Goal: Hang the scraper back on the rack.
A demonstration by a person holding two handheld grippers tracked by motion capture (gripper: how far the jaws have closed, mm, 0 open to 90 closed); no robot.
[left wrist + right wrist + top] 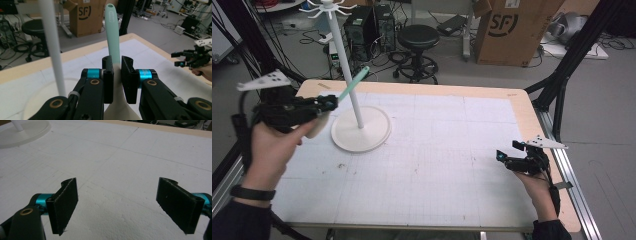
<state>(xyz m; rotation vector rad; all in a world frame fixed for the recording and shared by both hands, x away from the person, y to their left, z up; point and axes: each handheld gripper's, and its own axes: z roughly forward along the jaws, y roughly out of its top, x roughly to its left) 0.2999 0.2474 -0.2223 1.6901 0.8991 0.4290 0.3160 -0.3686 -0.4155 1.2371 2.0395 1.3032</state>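
My left gripper [117,75] is clamped on a spoon [113,37], just beside the stand's pole [51,45]. It looks light and stiff (probably slick), so I'd grip at its neck. My right gripper [117,205] hangs wide open, empty.

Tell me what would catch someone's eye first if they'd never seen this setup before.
Probably the left gripper, raised at the table's far left and clamped on a mint-and-cream spatula whose handle points up and away. Right beside it stands a tall white rack on a round base, with hooks at its top. At the table's right edge, the right gripper hovers open over the white mat.
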